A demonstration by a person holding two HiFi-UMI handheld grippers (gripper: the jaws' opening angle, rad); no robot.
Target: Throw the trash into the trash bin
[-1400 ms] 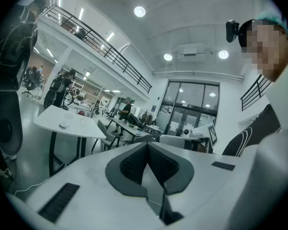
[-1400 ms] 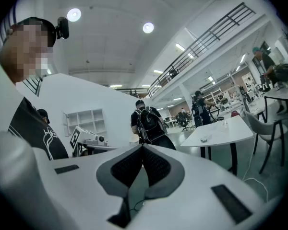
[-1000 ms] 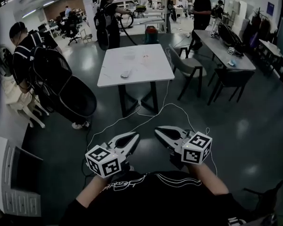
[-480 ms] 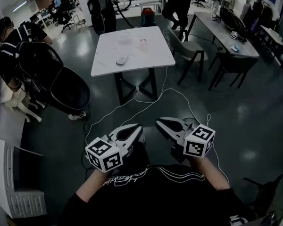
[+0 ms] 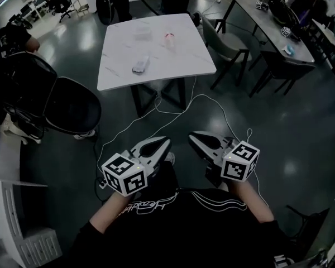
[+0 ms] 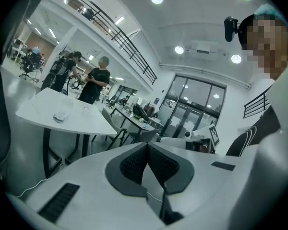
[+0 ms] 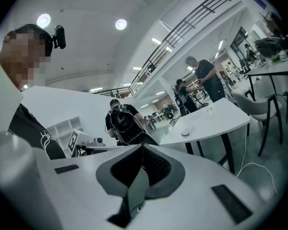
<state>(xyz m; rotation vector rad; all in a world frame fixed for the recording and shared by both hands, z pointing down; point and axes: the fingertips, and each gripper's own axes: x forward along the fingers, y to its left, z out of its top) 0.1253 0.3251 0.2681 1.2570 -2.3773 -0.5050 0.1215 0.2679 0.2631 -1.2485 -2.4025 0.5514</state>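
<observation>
A white table [image 5: 117,77] stands ahead on the dark floor. On it lie a small crumpled grey-white piece of trash [image 5: 140,67], a flat pale scrap [image 5: 142,36] and a small pinkish item [image 5: 168,37]. My left gripper [image 5: 166,143] and right gripper [image 5: 192,135] are held side by side close to my body, well short of the table, both shut with nothing between the pads. The left gripper view shows its jaws [image 6: 147,145] meeting, with the table [image 6: 81,121] and the trash [image 6: 61,116] beyond. In the right gripper view the jaws [image 7: 142,147] also meet. No trash bin shows clearly.
A black mesh chair [image 5: 72,106] stands left of the table, and grey chairs [image 5: 229,49] to its right beside a long desk [image 5: 273,24]. White cables [image 5: 212,108] trail over the floor between me and the table. People stand behind the table, and white shelving [image 5: 11,228] is at my left.
The table has come nearer and lower in the head view as I moved toward it. Both grippers stay shut and side by side in front of my body.
</observation>
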